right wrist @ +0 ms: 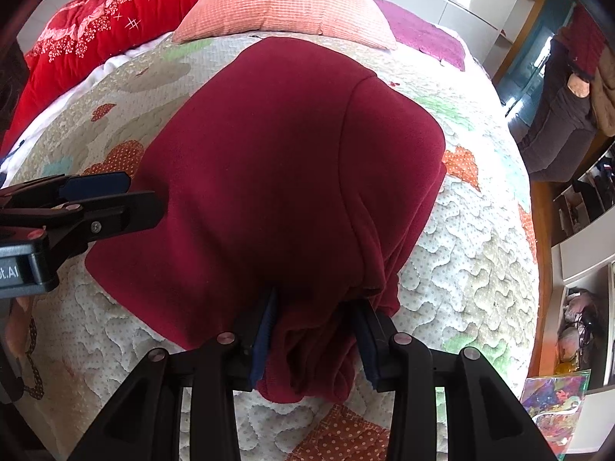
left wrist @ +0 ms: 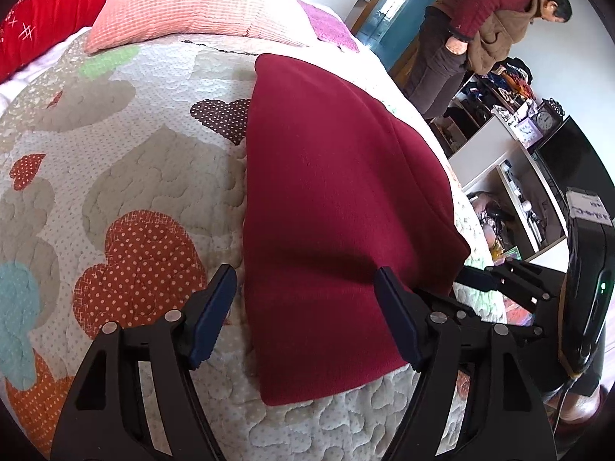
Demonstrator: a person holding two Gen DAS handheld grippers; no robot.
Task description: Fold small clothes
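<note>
Right tongs (right wrist: pixel 315 330) pinch soft, bunched maroon cloth (right wrist: pixel 269 161), seemingly fleece.

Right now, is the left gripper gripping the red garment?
No, the left gripper stands open over the red garment, pads clear.

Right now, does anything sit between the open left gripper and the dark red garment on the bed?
Nothing visible. The left gripper straddles the dark red garment edge on the quilt, pads apart; the right gripper grips bunched cloth.

Garment's (right wrist: pixel 269 161) bunched corner (between claw pads) hidden
</note>
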